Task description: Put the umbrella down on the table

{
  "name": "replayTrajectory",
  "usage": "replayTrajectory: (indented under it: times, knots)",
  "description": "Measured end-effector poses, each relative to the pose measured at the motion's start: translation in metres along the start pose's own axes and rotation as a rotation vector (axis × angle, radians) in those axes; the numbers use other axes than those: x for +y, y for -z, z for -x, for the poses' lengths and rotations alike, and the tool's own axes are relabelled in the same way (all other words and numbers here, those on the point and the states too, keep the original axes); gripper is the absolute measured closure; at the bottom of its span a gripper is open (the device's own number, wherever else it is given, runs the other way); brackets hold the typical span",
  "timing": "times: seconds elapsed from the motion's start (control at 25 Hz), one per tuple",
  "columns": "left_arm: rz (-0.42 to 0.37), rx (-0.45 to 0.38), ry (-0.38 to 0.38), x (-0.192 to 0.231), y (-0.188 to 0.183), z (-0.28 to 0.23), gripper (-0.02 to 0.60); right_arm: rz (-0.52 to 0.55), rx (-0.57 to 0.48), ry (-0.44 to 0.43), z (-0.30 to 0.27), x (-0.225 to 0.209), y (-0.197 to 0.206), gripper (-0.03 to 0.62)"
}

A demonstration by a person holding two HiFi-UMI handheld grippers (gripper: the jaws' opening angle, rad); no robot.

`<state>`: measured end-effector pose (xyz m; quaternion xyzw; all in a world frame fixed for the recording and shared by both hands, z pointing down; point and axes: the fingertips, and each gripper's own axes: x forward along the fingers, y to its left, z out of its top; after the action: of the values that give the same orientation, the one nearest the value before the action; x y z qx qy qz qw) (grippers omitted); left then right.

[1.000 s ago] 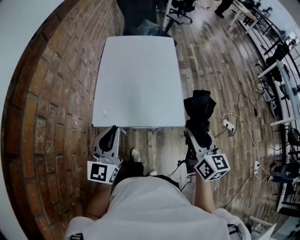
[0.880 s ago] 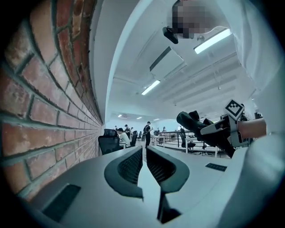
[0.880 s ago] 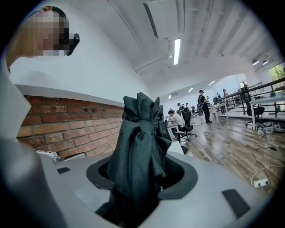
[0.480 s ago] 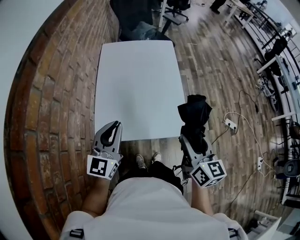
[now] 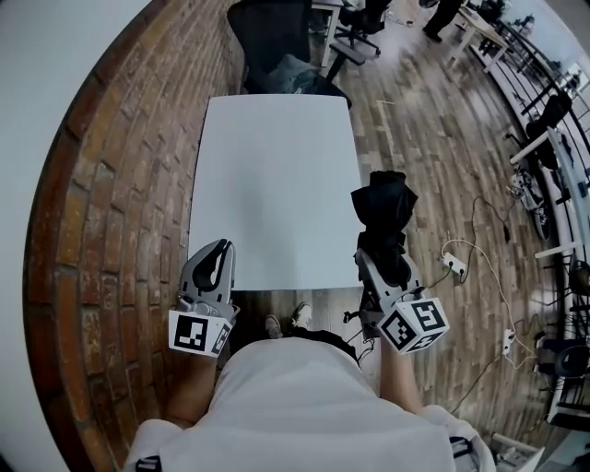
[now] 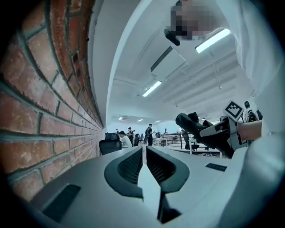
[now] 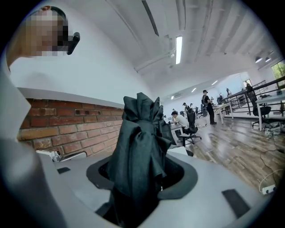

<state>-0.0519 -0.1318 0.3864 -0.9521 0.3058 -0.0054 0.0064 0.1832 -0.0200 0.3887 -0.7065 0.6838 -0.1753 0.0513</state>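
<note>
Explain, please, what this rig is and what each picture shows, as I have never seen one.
No robot: a person stands at a white table beside a brick wall, a hand-held gripper in each hand. The head view looks down from the person's head; the two gripper views look along each one's jaws. The left hand-held gripper is shut and empty. The right hand-held gripper clamps a folded black umbrella, held by the table's right edge, not yet on it. I make out nothing lying on the table.

table [image 5: 274, 175] right of brick wall [image 5: 120, 203], chair [image 5: 272, 28] behind it, umbrella [image 5: 384, 217] beside its right edge
</note>
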Motion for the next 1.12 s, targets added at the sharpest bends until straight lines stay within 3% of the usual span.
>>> replayTrajectory:
  times: [0.44,1.12]
  knots:
    - [0.013,-0.002,-0.095,0.022,0.005,0.002,0.535,0.020,0.039,-0.057,-0.033,0.000,-0.001,0.355]
    - [-0.006,0.002,-0.158,0.022,0.002,0.008,0.551,0.040,0.105,-0.104,-0.085,-0.011,0.016,0.355]
